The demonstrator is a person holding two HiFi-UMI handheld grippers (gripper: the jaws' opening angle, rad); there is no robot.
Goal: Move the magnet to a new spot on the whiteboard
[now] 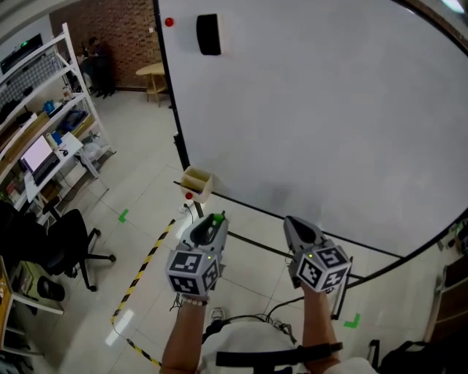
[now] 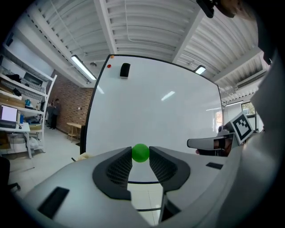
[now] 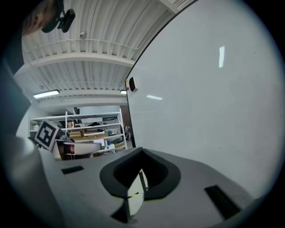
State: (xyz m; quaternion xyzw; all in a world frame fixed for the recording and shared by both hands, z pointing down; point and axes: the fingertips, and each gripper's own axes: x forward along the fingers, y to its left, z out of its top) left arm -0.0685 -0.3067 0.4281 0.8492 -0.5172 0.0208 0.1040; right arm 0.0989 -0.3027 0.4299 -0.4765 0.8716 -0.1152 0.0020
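Two grippers are held low in front of the whiteboard [image 1: 314,109], side by side and a little apart, both pointing towards its lower edge. The left gripper [image 1: 214,220] has its ribbed jaws pressed on a small round green magnet [image 2: 140,152], which sits right at the tips, one pad on each side; the magnet is off the board, in the air short of its bottom edge. The right gripper [image 1: 294,223] has its jaws together with nothing between them. Beyond the tips, the board's white face is bare across most of its width. High in its upper left corner, well away from both tools, a black eraser [image 1: 208,34] sticks to the board with a small red magnet [image 1: 170,22] just to its left. A small cardboard box [image 1: 196,182] sits at the board's lower left corner. Further left, white shelving [image 1: 44,124] and a black office chair [image 1: 51,241] stand on the tiled floor [image 1: 131,182].
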